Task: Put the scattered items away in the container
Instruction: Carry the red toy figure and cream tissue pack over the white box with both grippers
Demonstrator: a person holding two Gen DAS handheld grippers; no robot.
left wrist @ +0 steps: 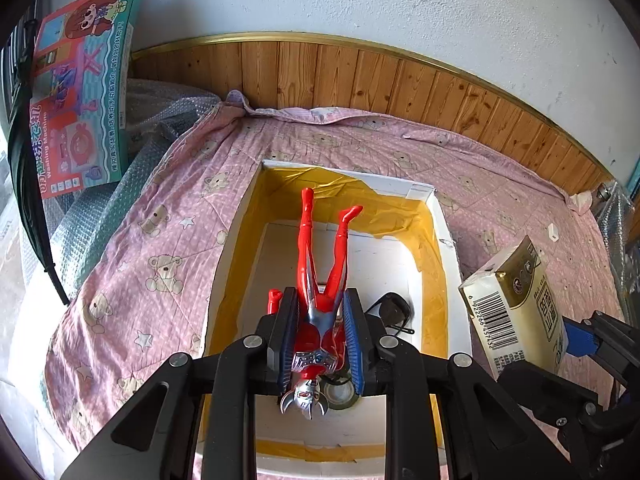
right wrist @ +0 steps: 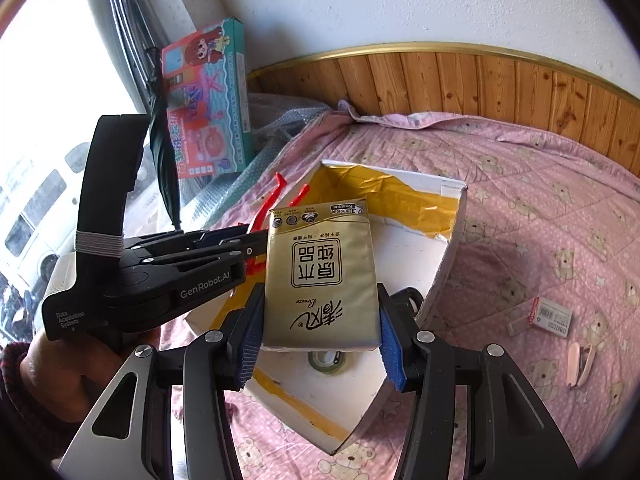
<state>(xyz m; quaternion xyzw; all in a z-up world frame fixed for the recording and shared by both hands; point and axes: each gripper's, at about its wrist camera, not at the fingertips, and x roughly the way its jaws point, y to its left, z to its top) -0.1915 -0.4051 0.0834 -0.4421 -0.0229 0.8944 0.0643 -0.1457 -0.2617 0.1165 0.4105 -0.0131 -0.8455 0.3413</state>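
Two tongs, both loaded, above the white box (left wrist: 452, 240).
Left gripper (left wrist: 319, 308): pads pinching red figure (left wrist: 320, 264) at the torso, legs pointing forward, over the box interior. Right gripper (right wrist: 320, 320): clamping gold tissue pack (right wrist: 320, 276) between its pads, above the box; tape roll (right wrist: 326, 360) on the box floor beneath.

Both handheld tools: matte black plastic linkage arms w/ round silver pivot screws, triangular cut-outs in the outer arms, ribbed blue rubber pads on the inner finger faces of left gripper (left wrist: 319, 322) and right gripper (right wrist: 320, 330). Seen from the right tool, the left unit's side reads "GenRobot.AI" and "Data Acquisition System" in white, w/ a curved black handle bound by a grey band above a silver-grey body. A dark red knit sleeve cuff (right wrist: 12, 364) shows behind that unit.
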